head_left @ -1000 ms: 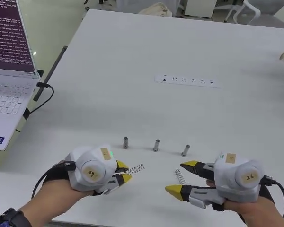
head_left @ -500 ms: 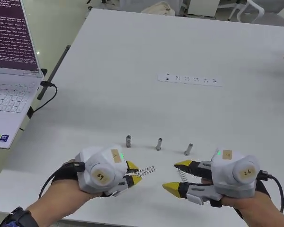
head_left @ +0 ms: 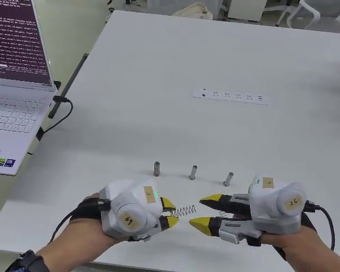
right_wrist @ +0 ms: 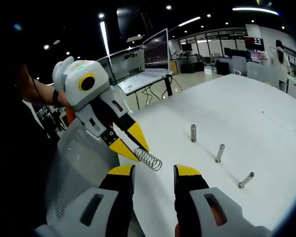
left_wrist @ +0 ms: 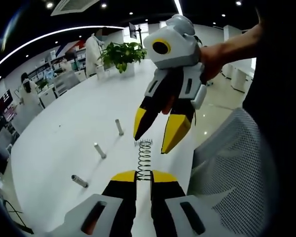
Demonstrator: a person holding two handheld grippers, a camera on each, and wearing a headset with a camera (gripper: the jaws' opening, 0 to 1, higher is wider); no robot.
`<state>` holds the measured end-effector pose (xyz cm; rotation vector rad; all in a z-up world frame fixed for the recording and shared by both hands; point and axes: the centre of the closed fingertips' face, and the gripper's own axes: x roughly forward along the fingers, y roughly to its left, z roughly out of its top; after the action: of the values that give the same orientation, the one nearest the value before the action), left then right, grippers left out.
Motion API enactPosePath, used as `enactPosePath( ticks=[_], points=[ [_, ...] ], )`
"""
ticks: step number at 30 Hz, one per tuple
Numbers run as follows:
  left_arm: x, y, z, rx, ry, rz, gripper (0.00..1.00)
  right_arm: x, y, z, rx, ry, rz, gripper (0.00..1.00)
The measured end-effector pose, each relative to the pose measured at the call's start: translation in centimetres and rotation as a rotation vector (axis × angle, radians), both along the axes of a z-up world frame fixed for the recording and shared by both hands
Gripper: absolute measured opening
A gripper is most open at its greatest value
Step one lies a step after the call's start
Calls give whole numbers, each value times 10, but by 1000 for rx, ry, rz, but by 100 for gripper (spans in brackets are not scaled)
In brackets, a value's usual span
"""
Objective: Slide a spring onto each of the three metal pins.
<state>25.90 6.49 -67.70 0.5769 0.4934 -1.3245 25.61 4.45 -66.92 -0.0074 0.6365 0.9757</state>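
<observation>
Your left gripper (head_left: 170, 213) low near you, jaws pinched on a spring (head_left: 185, 211), your right gripper (head_left: 198, 211) facing it, jaws apart

Bright, even office light; head view sharp.
Ceiling lights (right_wrist: 104, 32) overhead leave only faint, soft shadows beside the pins (head_left: 193, 172) on the white desk (head_left: 158, 79). Both gripper views bow strongly toward their edges, where the room curves and dims.

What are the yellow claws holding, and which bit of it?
The left gripper pinches a spring by one end. The right gripper is open, holding nothing.
</observation>
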Motion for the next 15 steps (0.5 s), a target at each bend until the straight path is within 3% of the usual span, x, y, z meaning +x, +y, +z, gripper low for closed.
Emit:
enactPosePath(
  ticks=[15],
  points=[
    [-8,-3,2,2,-16,-45,2,-5,10,3,43,25,26,15]
  ],
)
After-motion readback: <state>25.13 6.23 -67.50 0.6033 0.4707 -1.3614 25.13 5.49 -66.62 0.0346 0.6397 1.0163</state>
